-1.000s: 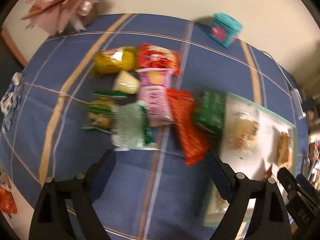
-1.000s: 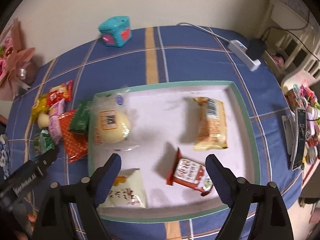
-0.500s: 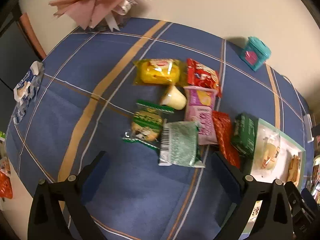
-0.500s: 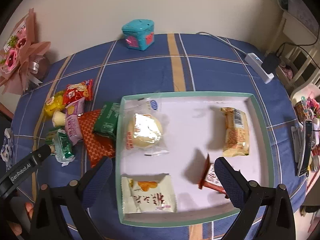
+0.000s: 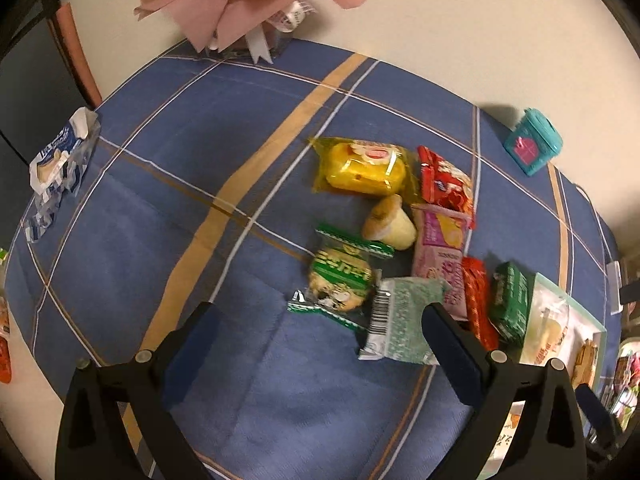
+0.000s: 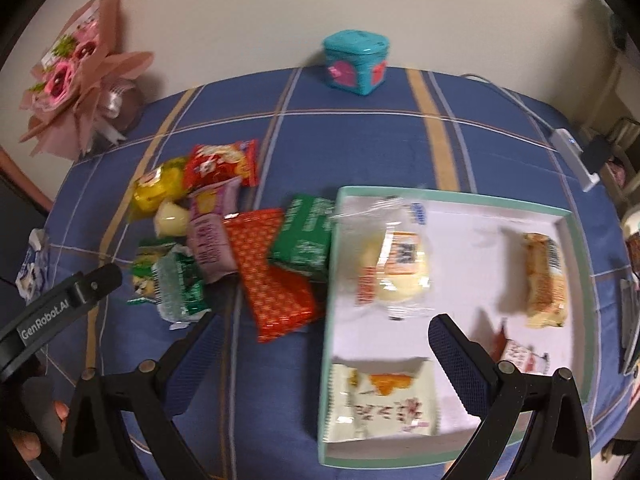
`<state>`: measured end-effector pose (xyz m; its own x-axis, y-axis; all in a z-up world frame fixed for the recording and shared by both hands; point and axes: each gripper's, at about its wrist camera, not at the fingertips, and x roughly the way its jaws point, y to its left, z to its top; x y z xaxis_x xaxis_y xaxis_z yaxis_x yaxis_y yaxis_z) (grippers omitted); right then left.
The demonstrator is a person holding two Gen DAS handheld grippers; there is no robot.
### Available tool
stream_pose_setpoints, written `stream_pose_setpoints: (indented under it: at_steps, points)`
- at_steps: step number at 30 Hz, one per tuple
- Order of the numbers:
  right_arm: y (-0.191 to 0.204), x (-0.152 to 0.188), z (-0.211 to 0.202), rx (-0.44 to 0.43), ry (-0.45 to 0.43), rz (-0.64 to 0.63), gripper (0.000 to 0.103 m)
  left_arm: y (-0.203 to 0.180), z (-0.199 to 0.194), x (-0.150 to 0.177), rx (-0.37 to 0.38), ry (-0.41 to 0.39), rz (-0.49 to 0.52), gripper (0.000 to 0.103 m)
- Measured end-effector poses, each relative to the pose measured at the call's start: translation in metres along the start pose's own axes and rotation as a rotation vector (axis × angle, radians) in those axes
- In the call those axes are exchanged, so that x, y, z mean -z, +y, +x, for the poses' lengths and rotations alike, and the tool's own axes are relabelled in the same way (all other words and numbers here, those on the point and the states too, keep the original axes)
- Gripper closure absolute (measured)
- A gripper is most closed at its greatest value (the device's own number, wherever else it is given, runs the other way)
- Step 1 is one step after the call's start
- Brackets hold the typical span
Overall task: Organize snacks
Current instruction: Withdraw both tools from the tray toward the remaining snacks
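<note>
My left tongs (image 5: 316,332) stand wide open and hold nothing, poised above the blue cloth (image 5: 160,184) just short of the loose heap of snacks; the nearest of these, a pale green packet (image 5: 400,320), lies partly behind the right-hand finger. My right tongs (image 6: 324,344) are likewise spread wide and empty, hovering over the near left edge of the tray (image 6: 576,280). The tray carries four packets: a wrapped bun (image 6: 394,268), a cream packet (image 6: 384,400) at the near edge, a golden bar (image 6: 544,276) to the far right, and a small red packet (image 6: 520,356), partly hidden by my finger. The unsorted heap lies on the cloth beside the tray's left wall, a dark green packet (image 6: 306,236) and an orange packet (image 6: 272,272) closest to it. I judge the division deliberate: the tray collects, the cloth feeds. With both tongs unloaded and the left facing the heap, the left seems placed to fetch next. A teal box (image 6: 356,62) and a pink bouquet (image 6: 76,76) sit well apart by the wall.
</note>
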<state>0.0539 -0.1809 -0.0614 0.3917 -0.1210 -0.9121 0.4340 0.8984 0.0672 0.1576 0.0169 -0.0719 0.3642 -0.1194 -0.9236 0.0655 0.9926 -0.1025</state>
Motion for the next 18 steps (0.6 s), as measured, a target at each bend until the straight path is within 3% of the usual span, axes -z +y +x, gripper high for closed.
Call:
stream_pose_setpoints:
  at_steps: [9,18]
  points:
    - [0.045,0.001,0.022,-0.045,0.011,-0.057,0.000,0.013,0.030,-0.007,-0.026,0.082,-0.005,0.002]
    - [0.087,-0.001,0.049,-0.026,0.020,-0.140,0.000,0.042,0.049,-0.023,-0.051,0.099,-0.061,0.002]
